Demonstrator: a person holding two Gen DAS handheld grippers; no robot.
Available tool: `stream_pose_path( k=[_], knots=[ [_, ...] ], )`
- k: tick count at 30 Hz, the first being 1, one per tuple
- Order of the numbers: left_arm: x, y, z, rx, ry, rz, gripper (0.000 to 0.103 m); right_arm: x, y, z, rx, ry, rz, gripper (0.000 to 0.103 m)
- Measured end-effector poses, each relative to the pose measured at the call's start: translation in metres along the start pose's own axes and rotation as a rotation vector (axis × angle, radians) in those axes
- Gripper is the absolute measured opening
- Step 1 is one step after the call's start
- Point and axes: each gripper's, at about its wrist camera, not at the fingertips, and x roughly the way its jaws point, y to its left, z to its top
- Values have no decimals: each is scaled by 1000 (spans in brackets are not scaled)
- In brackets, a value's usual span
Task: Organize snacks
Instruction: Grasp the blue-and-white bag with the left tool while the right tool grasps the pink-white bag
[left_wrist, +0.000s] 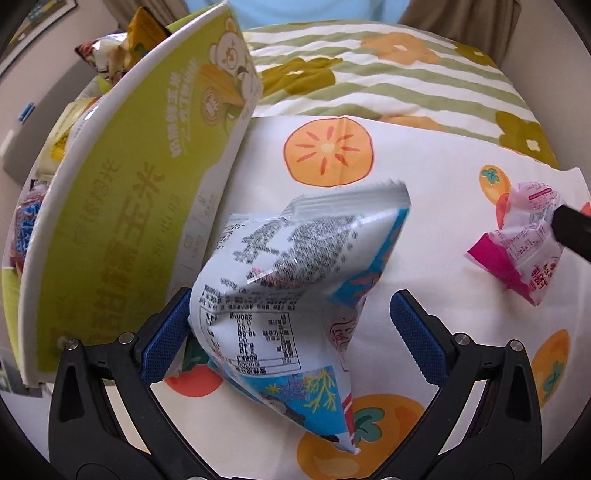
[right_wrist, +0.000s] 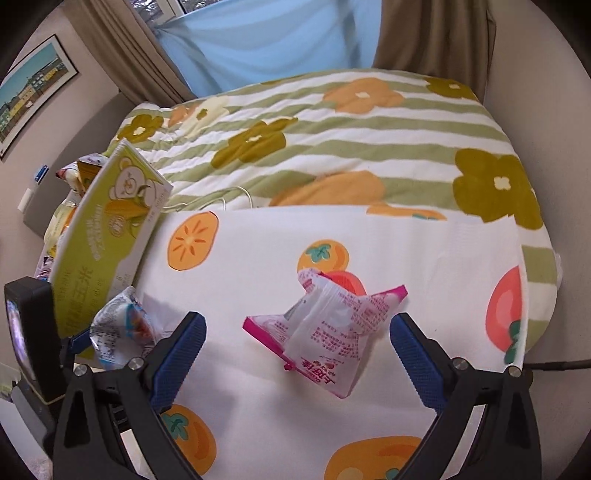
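Note:
A blue-and-white snack packet (left_wrist: 291, 295) lies between the wide-open jaws of my left gripper (left_wrist: 291, 325), next to a green-and-white cardboard box (left_wrist: 122, 206) that holds several snack packets. The packet touches the left finger; the right finger stands apart from it. A pink-and-white snack packet (right_wrist: 328, 328) lies on the persimmon-print cloth between the open jaws of my right gripper (right_wrist: 295, 343), touching neither finger. It also shows in the left wrist view (left_wrist: 524, 243), with a black part of the right tool over it. The blue packet (right_wrist: 122, 328) and box (right_wrist: 107, 236) show at the left of the right wrist view.
The white persimmon-print cloth (right_wrist: 280, 243) lies over a bed with a green-striped flower blanket (right_wrist: 332, 140). A white cable (right_wrist: 221, 201) runs along the cloth's far edge. Curtains and a window stand behind the bed. A framed picture (right_wrist: 33, 92) hangs on the left wall.

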Motion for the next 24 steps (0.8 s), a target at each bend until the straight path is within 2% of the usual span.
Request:
stream_pose_path(
  k=[4,8,17,21,23,24],
  knots=[
    [11,-1,0,26,33,-18,102,11,-5,-2,20,25,-13,99],
    [28,9,-4,-10,102,-64,83,19,-9,-4,30,35,-26,99],
    [21,17,-5,-12,72,-126,69,31,-15,-7,44,37,-34,99],
    [12,18,-5,-6,49,-138,68,38,-16,-6,61,35,-29,99],
    [6,16,-4,1,36,-131,68,42,-17,-5,71,37,-18,90],
    [3,15,-3,7,31,-128,68,43,-17,-4,75,39,-14,90]
  ],
)
